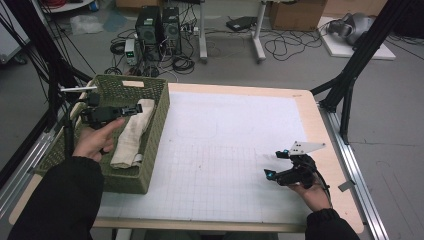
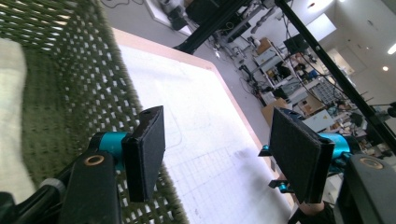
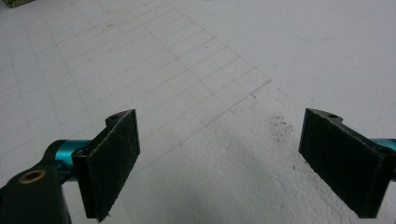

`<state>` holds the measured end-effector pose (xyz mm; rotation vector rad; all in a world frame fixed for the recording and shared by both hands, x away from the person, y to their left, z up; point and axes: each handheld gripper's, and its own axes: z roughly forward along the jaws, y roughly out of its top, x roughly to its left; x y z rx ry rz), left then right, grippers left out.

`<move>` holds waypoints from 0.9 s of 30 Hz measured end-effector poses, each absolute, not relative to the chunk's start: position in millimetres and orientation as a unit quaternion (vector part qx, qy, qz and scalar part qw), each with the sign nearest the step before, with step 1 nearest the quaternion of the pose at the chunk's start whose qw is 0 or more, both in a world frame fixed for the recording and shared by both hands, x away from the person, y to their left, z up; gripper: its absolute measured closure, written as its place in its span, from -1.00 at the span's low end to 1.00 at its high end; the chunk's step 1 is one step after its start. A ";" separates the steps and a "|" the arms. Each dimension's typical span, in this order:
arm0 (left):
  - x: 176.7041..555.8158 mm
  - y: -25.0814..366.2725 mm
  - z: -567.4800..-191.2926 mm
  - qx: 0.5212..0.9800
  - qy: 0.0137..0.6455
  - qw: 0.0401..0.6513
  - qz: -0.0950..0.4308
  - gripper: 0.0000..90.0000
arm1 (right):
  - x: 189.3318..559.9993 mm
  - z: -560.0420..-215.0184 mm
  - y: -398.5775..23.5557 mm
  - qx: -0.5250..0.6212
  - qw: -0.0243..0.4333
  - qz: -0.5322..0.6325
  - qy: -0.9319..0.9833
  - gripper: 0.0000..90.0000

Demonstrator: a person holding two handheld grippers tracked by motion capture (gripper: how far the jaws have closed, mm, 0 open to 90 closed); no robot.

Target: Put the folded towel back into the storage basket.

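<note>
Near right, the right hand-held gripper (image 1: 272,169) rests over the white gridded table (image 1: 225,150), jaws wide and empty. Farther left, the left hand-held gripper (image 1: 131,108), also wide and empty, hangs above the cream folded towel (image 1: 132,135) inside the green woven basket (image 1: 150,150); pulling away carelessly could snag the basket's rim.

**Open mat, walled basket**

The white gridded mat (image 1: 230,150) on the worktop (image 1: 320,130) lies bare from the basket's right wall across to the right gripper (image 1: 272,165), so a gripper can sweep over it freely. The woven green basket (image 1: 155,125) at the left edge stands as the one obstacle: its tall walls block a level approach, leaving entry from above. Inside, the folded cream cloth (image 1: 132,135) takes up the middle, and the left gripper (image 1: 135,107) hangs over it.
</note>
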<state>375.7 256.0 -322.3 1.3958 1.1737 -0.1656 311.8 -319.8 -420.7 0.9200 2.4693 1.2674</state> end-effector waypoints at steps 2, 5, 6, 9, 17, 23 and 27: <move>375.7 251.6 -321.7 0.607 0.506 0.609 -0.072 -0.19 | 312.0 -420.5 -320.1 0.314 0.108 0.432 0.839 -0.74; 375.3 243.8 -319.7 0.605 0.505 0.611 -0.074 -0.21 | 312.1 -420.1 -320.4 0.314 0.108 0.431 0.839 -0.74; 375.0 241.6 -318.9 0.606 0.504 0.611 -0.073 -0.22 | 312.0 -419.8 -320.2 0.314 0.108 0.432 0.838 -0.74; 374.5 234.2 -317.2 0.608 0.500 0.613 -0.074 -0.21 | 312.4 -418.3 -320.8 0.313 0.110 0.435 0.837 -0.74; 373.6 214.9 -313.6 0.614 0.491 0.613 -0.076 -0.21 | 312.6 -416.6 -321.1 0.313 0.112 0.438 0.835 -0.75; 371.9 203.8 -311.3 0.614 0.488 0.616 -0.078 -0.22 | 312.9 -415.6 -321.2 0.312 0.113 0.440 0.834 -0.74; 371.8 195.6 -310.7 0.618 0.483 0.615 -0.077 -0.22 | 312.8 -414.6 -321.4 0.311 0.113 0.442 0.834 -0.74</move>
